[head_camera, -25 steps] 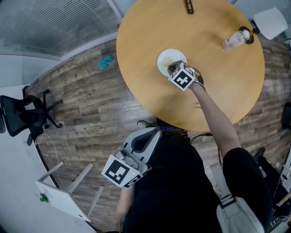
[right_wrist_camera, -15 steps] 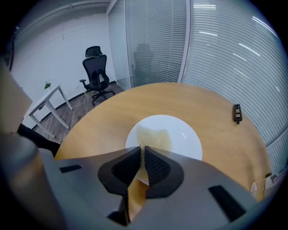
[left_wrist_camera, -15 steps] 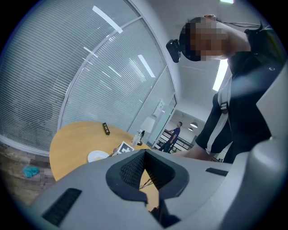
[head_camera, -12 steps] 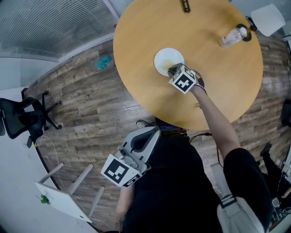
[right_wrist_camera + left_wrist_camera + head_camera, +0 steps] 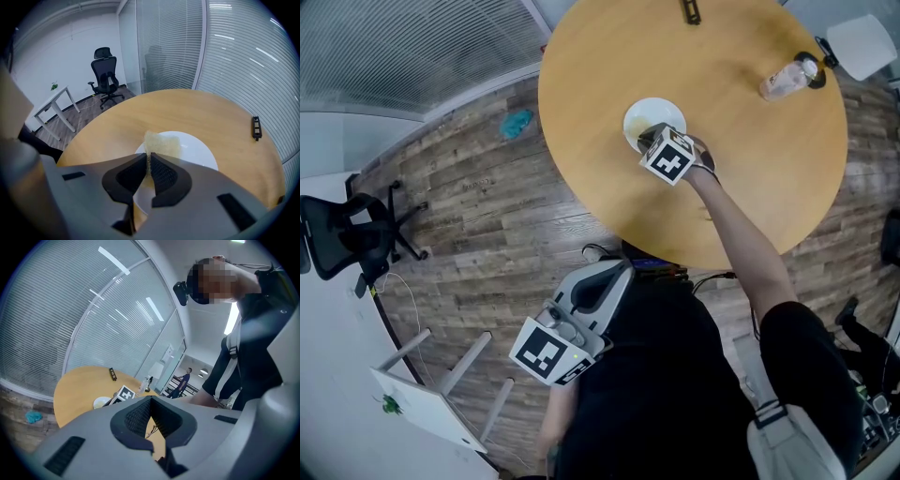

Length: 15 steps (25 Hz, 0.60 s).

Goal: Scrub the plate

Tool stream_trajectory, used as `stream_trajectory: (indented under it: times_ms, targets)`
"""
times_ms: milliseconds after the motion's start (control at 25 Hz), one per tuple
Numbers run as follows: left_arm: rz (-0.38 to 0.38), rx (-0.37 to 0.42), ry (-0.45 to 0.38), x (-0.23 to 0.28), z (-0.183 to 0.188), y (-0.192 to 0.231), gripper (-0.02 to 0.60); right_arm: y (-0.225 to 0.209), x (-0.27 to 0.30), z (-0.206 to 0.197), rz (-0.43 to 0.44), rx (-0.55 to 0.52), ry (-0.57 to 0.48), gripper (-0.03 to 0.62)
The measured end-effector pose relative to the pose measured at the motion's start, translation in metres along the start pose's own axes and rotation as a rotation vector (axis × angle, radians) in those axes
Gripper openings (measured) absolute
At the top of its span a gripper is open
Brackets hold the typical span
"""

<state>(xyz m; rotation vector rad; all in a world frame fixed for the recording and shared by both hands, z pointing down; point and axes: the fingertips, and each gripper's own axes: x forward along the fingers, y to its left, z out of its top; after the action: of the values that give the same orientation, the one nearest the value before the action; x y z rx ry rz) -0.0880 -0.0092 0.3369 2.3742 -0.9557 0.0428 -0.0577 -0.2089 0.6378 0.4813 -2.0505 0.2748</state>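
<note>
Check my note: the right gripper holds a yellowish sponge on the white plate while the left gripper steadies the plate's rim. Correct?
Wrong about the left gripper: the head view shows it off the table, by the person's torso, shut and empty. The right gripper does hold the yellowish sponge on the white plate.

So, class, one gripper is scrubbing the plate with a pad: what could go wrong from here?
1. The plate lies loose on the table; the left gripper is held by the person's body, shut and empty, so scrubbing may push the plate sideways.
2. The right gripper pinches only an edge of the pad, which might slip out.
</note>
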Motion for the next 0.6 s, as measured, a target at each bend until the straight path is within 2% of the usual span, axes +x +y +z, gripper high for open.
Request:
stream_trajectory:
  times_ms: [240, 600]
  targets:
    - [0.010, -0.011, -0.004, 0.001, 0.002, 0.006, 0.011, -0.020, 0.008, 0.014, -0.005, 0.020, -0.018, 0.026]
    - [-0.001, -0.008, 0.000, 0.006, 0.003, 0.009, 0.011, -0.067, -0.001, 0.002, -0.116, 0.091, -0.033, 0.026]
